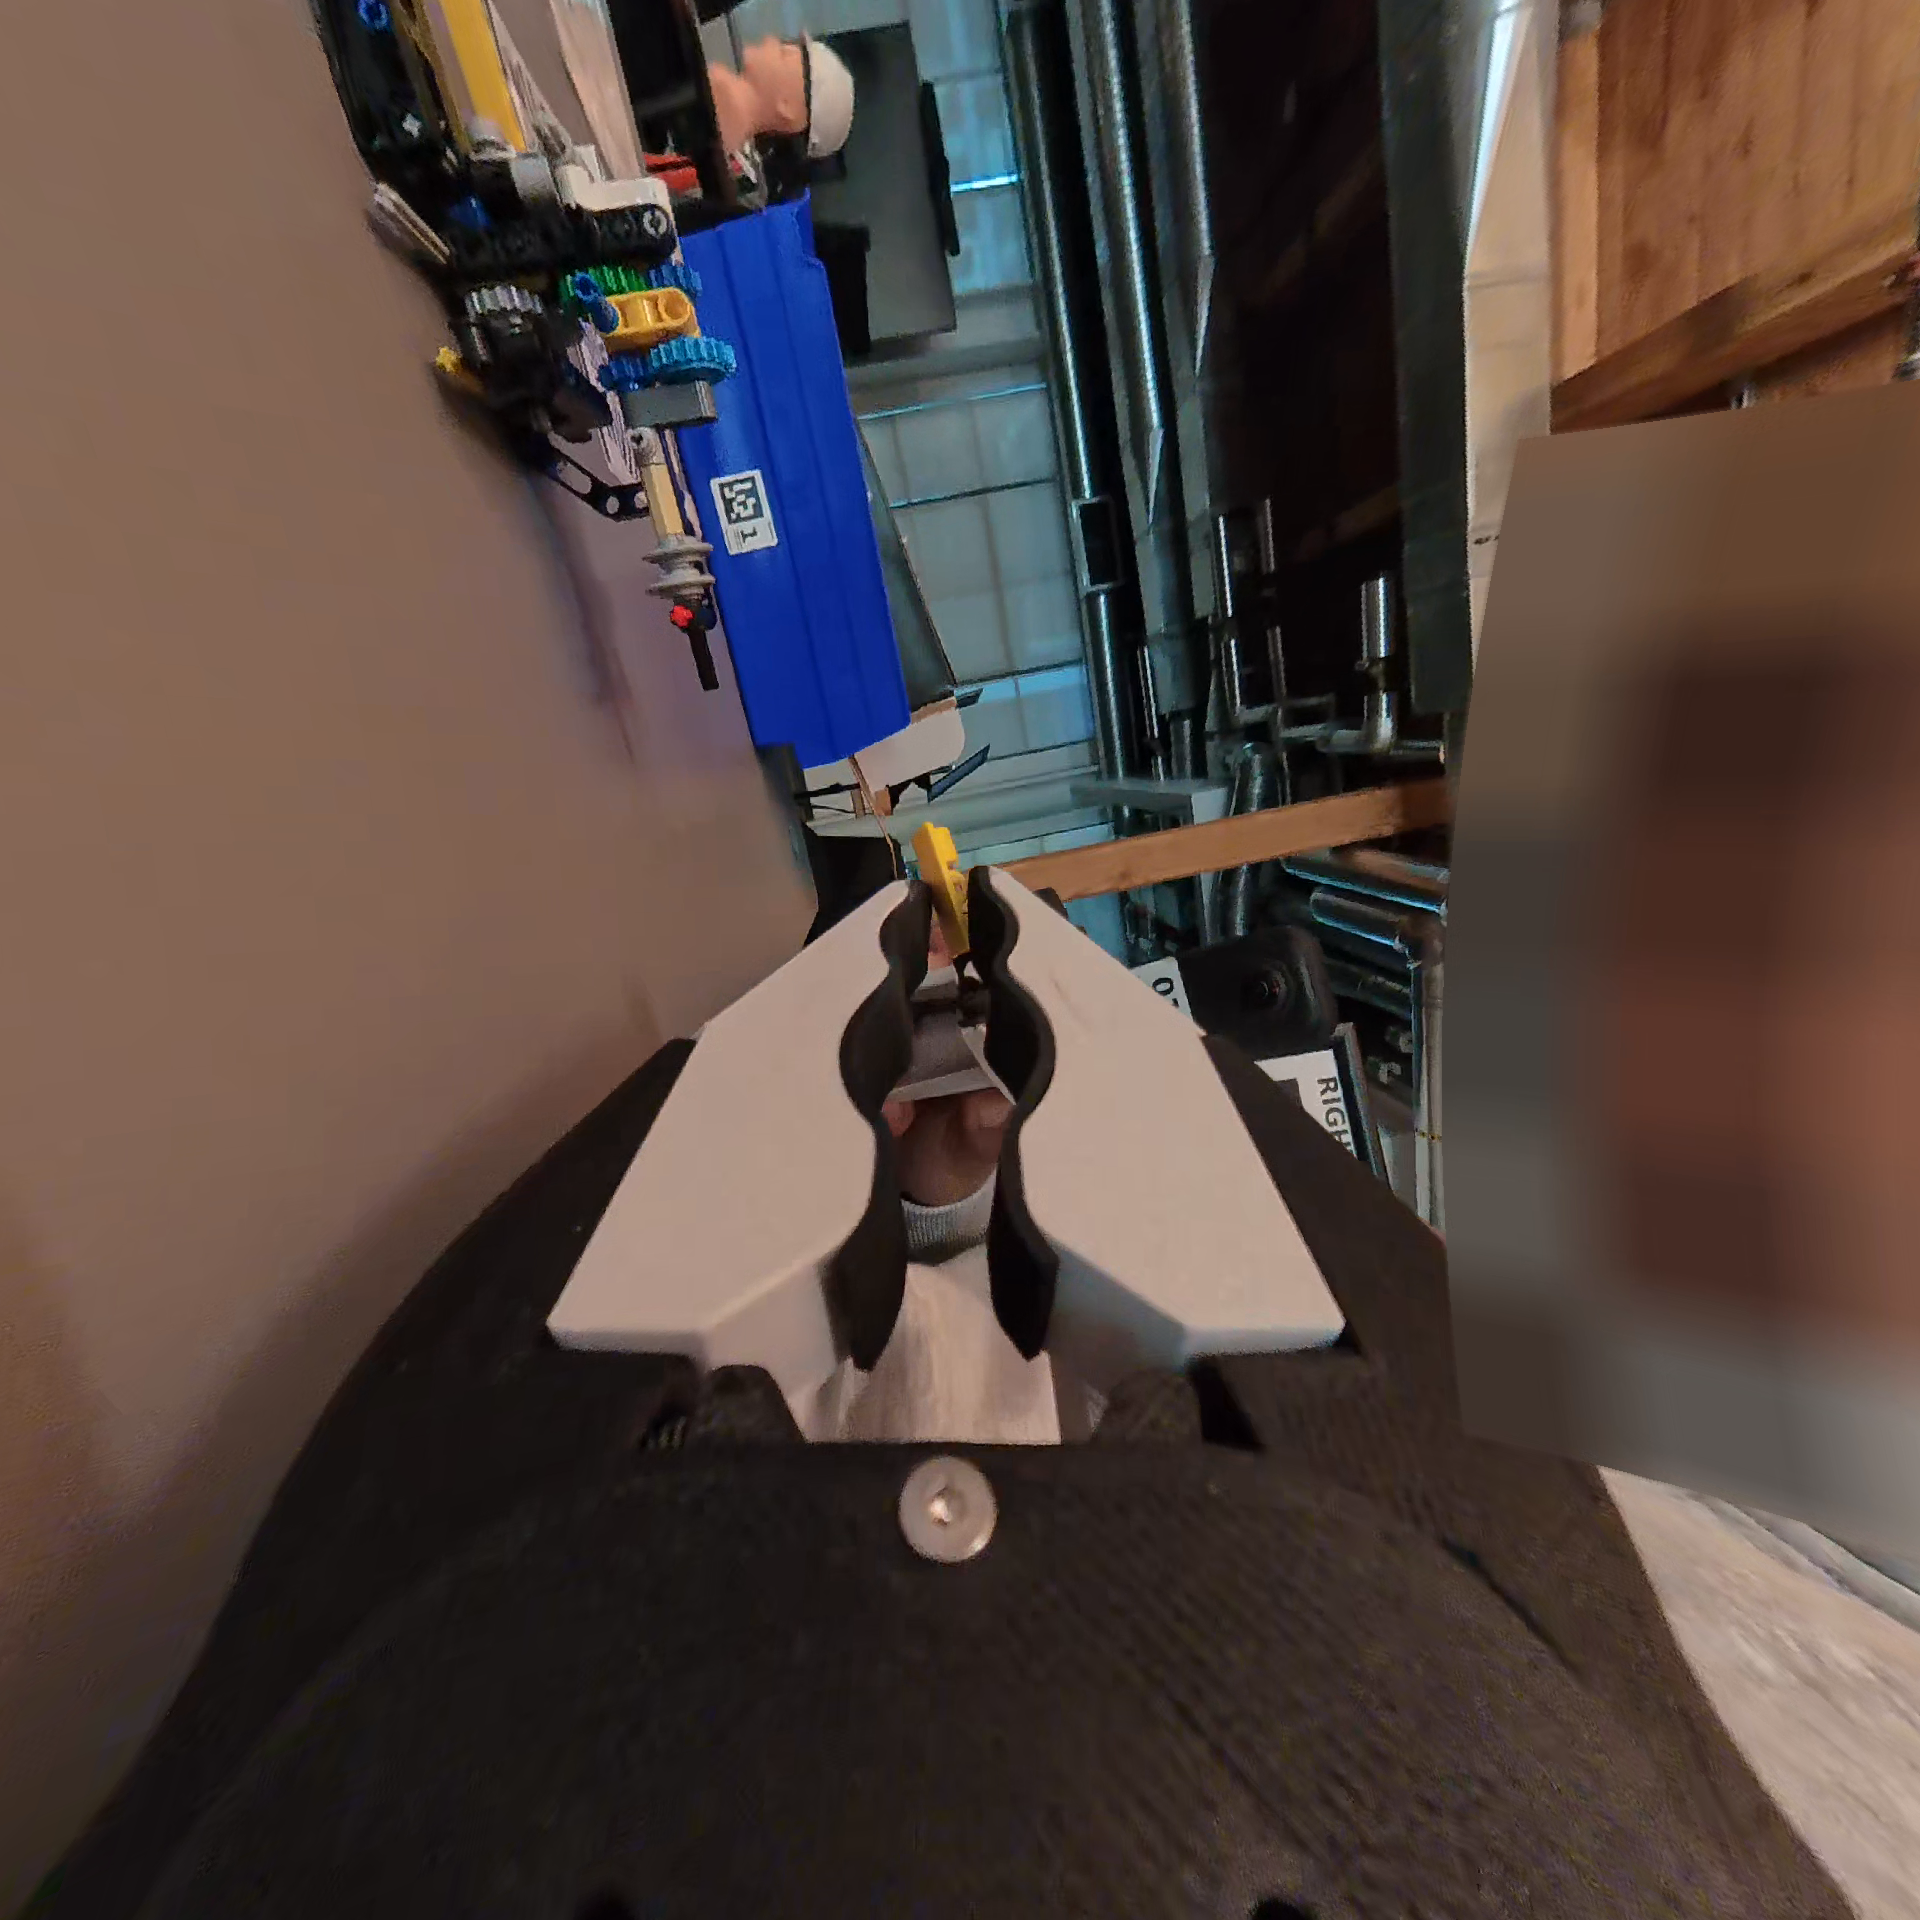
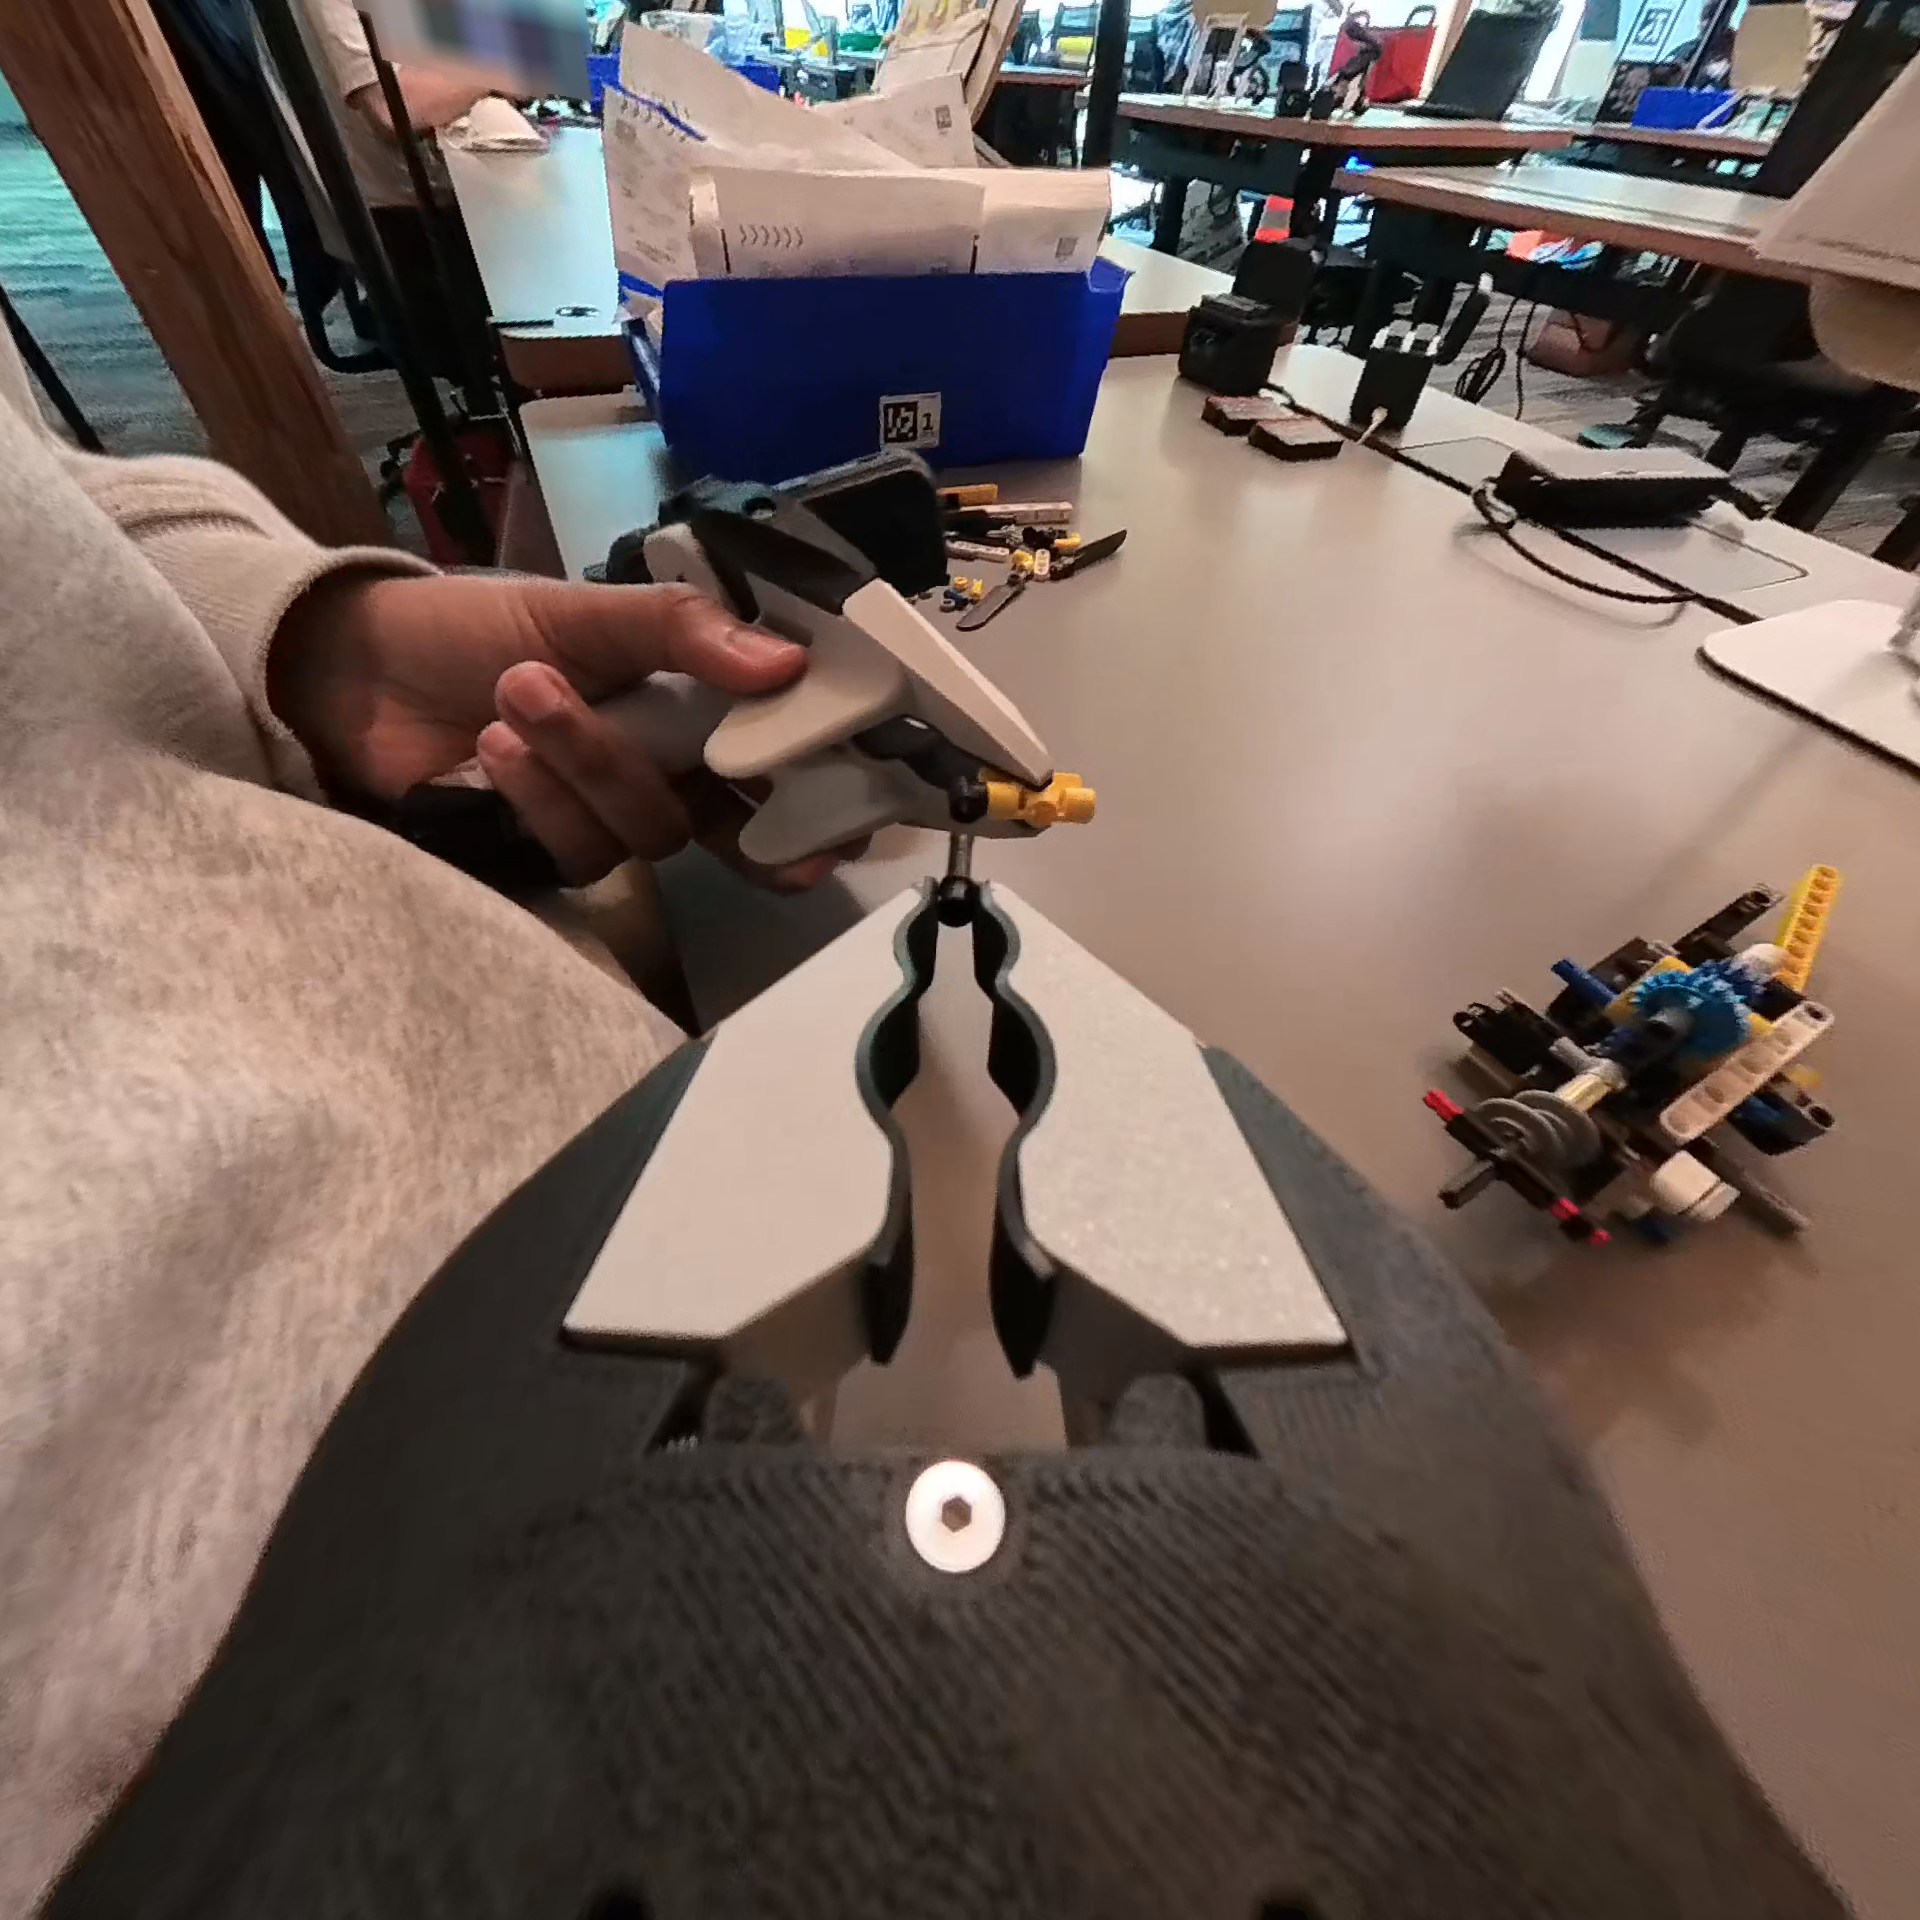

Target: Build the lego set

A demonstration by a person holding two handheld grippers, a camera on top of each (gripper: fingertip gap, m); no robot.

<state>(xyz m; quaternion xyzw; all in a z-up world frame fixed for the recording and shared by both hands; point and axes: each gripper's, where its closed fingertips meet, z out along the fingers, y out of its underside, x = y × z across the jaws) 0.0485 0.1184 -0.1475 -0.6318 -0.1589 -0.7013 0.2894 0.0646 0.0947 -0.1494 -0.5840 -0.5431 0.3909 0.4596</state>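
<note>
The lego model [image 2: 1642, 1049], a half-built frame with blue gears and a yellow beam, sits on the grey table [image 2: 1299, 727] well to the right of both grippers, untouched for now. The work is happening in the air in front of the person. The left gripper [image 2: 1023, 800] is closed on a small yellow connector [image 2: 1039, 802], held level with its black end facing the other tool, probably so a socket is open to receive a part. The right gripper [image 2: 951, 906] pinches a thin black pin [image 2: 956, 878] at its fingertips, pointing it up at the underside of the connector; the two pieces look nearly touching, though whether the pin has entered I cannot tell. More loose pieces [image 2: 1013, 551] lie near a blue bin [image 2: 883, 353] at the far side. Joining parts off the table likely gives both tools room to line up.
</note>
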